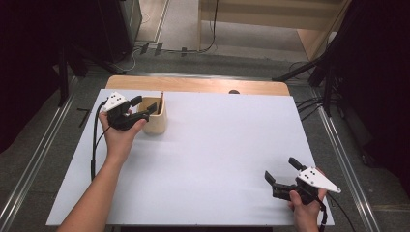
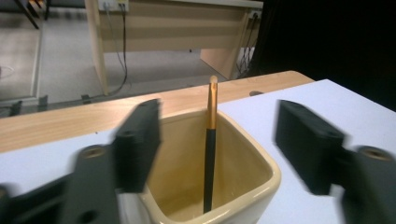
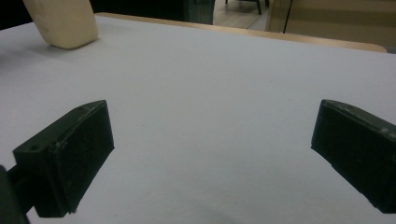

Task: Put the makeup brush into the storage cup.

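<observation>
While it leans against the far wall of the cream cup (image 2: 233, 186), the black pen (image 2: 209, 163) with a gold upper end stands nearly upright, its lower tip on the cup's floor and its gold end rising above the rim. Nothing grips the pen: in the left gripper view the two black jaws stand wide apart, one on each side of the cup's opening, and neither touches the pen. In the high view the left gripper (image 1: 143, 108) hangs at the cup (image 1: 157, 123), reaching in from the cup's left, with the person's left hand (image 1: 120, 135) wrapped around its body just beside the cup's near left side. The cup itself sits on the white table top (image 1: 208, 145), close to the far left corner of that sheet. Well apart from the cup, toward the near right corner of the sheet, the right gripper (image 1: 283, 170) is held low over the table by the right hand (image 1: 304, 203). Its jaws are spread wide too, with only bare table between them, and the cup (image 3: 63, 23) appears far off at the upper left of the right gripper view.
</observation>
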Demonstrator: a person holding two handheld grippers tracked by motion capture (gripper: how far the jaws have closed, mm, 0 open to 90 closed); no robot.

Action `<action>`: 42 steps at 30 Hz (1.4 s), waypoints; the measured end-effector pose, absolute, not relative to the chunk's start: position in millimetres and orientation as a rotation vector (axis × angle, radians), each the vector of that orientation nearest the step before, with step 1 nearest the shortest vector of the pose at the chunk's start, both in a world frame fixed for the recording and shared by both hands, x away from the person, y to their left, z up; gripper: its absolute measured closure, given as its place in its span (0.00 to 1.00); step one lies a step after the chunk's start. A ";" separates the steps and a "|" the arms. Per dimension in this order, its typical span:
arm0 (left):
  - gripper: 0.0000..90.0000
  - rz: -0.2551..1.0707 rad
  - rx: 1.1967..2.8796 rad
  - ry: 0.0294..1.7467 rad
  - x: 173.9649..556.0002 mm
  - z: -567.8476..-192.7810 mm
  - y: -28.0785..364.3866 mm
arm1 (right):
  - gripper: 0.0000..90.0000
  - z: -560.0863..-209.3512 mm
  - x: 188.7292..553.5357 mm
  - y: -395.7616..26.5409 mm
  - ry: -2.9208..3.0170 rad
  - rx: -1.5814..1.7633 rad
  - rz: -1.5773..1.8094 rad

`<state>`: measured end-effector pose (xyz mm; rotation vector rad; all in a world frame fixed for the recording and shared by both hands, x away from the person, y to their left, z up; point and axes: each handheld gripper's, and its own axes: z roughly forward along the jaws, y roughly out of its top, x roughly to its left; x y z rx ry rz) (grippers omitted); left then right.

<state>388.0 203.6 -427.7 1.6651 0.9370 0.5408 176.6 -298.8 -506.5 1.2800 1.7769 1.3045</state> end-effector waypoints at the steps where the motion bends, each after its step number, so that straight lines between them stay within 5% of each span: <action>1: 0.17 0.545 1.669 0.946 385.3 -426.8 205.2 | 0.00 -506.5 176.6 -298.8 1.777 1.280 1.305; 6: 0.00 0.509 1.621 0.934 372.7 -426.6 215.2 | 0.00 -506.4 176.6 -299.3 1.774 1.279 1.307; 42: 0.00 0.520 1.710 0.874 275.0 -460.7 232.9 | 0.00 -505.7 175.8 -300.5 1.768 1.287 1.307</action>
